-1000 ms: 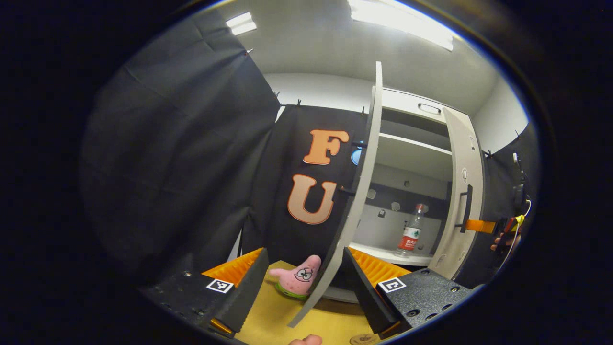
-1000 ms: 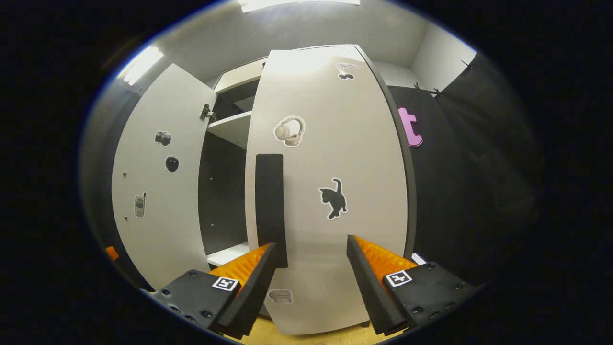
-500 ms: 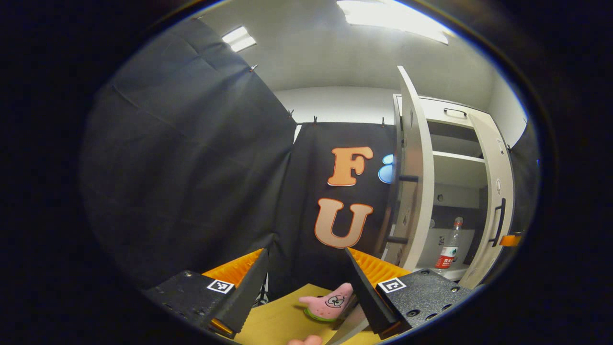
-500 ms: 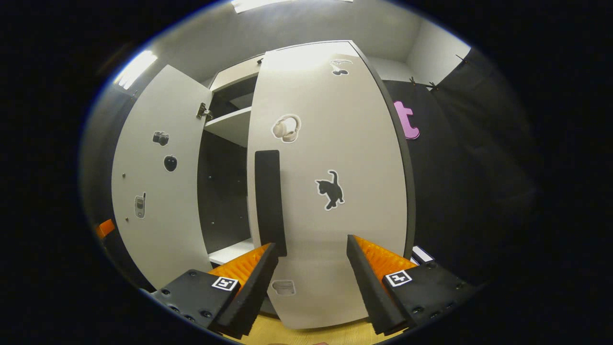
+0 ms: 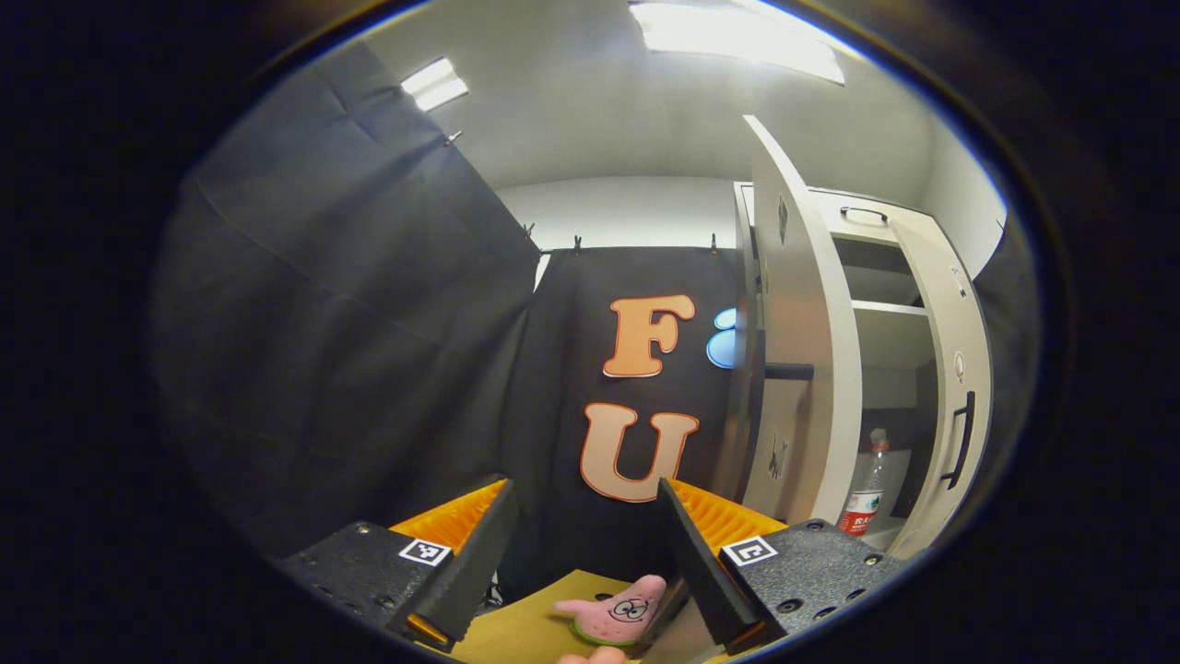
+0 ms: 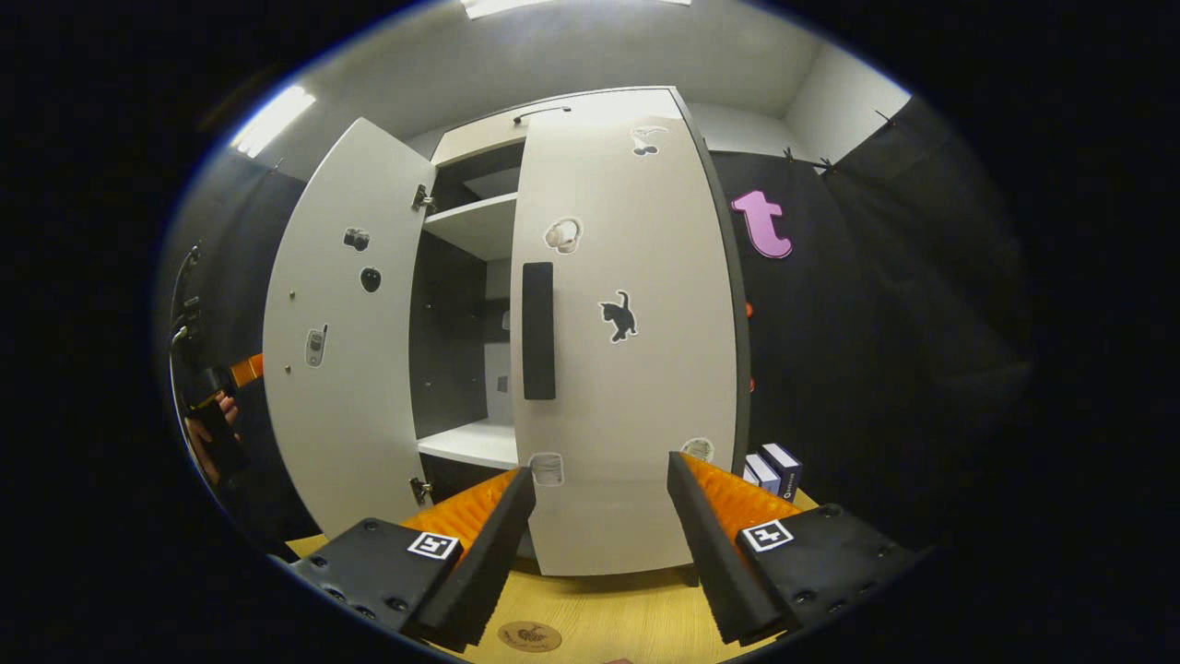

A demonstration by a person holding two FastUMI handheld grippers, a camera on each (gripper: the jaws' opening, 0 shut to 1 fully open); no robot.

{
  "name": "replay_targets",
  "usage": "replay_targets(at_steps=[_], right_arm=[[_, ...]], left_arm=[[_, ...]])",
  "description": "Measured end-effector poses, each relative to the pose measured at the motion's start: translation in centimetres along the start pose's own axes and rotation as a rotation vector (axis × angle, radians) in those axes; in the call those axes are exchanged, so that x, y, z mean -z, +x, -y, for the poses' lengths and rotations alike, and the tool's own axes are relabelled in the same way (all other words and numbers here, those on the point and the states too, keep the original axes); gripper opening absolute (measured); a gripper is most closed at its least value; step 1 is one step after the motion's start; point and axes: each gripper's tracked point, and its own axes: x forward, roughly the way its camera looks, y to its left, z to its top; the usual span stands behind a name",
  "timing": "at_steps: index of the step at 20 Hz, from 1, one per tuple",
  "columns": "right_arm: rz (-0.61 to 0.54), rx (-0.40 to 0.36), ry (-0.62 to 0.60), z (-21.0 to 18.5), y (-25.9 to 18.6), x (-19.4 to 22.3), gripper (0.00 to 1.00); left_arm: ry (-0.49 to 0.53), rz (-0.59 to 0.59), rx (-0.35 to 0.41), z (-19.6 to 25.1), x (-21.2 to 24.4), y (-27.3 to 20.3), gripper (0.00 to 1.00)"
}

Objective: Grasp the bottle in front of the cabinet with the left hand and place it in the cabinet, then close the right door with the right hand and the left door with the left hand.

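Note:
In the left gripper view the clear bottle (image 5: 865, 491) with a red label stands upright on the lower shelf inside the white cabinet (image 5: 876, 332). The left door (image 5: 800, 369) hangs open, seen almost edge-on just right of my left gripper (image 5: 583, 489), which is open and holds nothing. The right door (image 6: 627, 323) with its dark handle (image 6: 538, 330) lies nearly flush with the cabinet front in the right gripper view. My right gripper (image 6: 599, 470) stands open a short way in front of that door, touching nothing. The left door (image 6: 341, 314) stands wide open there.
A pink star plush (image 5: 613, 610) lies on the yellow table (image 5: 525, 632) below my left gripper. A round coaster (image 6: 529, 635) sits on the table near the cabinet foot. Small boxes (image 6: 772, 465) stand right of the cabinet. A hand (image 6: 205, 441) shows behind the left door.
My right gripper has drawn back from the right door, which now looks smaller and nearly shut. My left gripper has swung round to the outer side of the left door.

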Motion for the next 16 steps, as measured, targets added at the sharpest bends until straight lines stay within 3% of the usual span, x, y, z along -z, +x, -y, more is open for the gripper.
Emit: replay_targets(at_steps=[9,16], right_arm=[[0.028,0.112,0.006,4.2,-3.1,-1.1,0.95],[0.036,0.203,-0.005,7.2,-5.5,-1.7,0.95]], left_arm=[[-0.088,-0.072,0.205,6.6,0.6,-1.7,0.89],[-0.115,-0.102,0.375,14.7,1.5,-2.4,0.91]])
